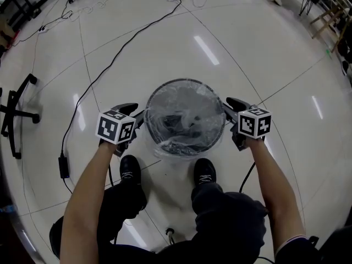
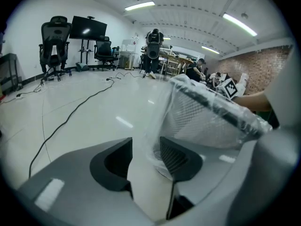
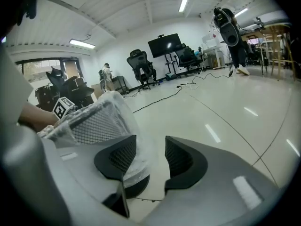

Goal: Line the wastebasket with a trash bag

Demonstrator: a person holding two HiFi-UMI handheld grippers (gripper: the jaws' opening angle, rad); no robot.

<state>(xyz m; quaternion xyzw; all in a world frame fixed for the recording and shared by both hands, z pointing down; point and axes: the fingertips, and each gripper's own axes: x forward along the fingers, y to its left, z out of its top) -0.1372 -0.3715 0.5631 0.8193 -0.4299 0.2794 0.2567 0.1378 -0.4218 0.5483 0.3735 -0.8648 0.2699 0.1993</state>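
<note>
A round black mesh wastebasket (image 1: 163, 104) stands on the floor between my feet, with a clear trash bag (image 1: 187, 147) draped in it and folded over the rim. My left gripper (image 1: 135, 112) is at the basket's left rim, jaws open. In the left gripper view a fold of the bag (image 2: 162, 121) hangs loose in the gap beside the basket (image 2: 207, 121), and the pads do not press it. My right gripper (image 1: 231, 105) is at the right rim, open as well. In the right gripper view the bagged basket (image 3: 89, 124) sits just behind the left jaw.
A black cable (image 1: 110, 65) runs across the glossy floor from the far side to a power brick (image 1: 64, 167) at the left. An office chair base (image 1: 14, 114) stands at the far left. My shoes (image 1: 130, 169) are right behind the basket. Chairs and a monitor (image 2: 87, 28) line the far wall.
</note>
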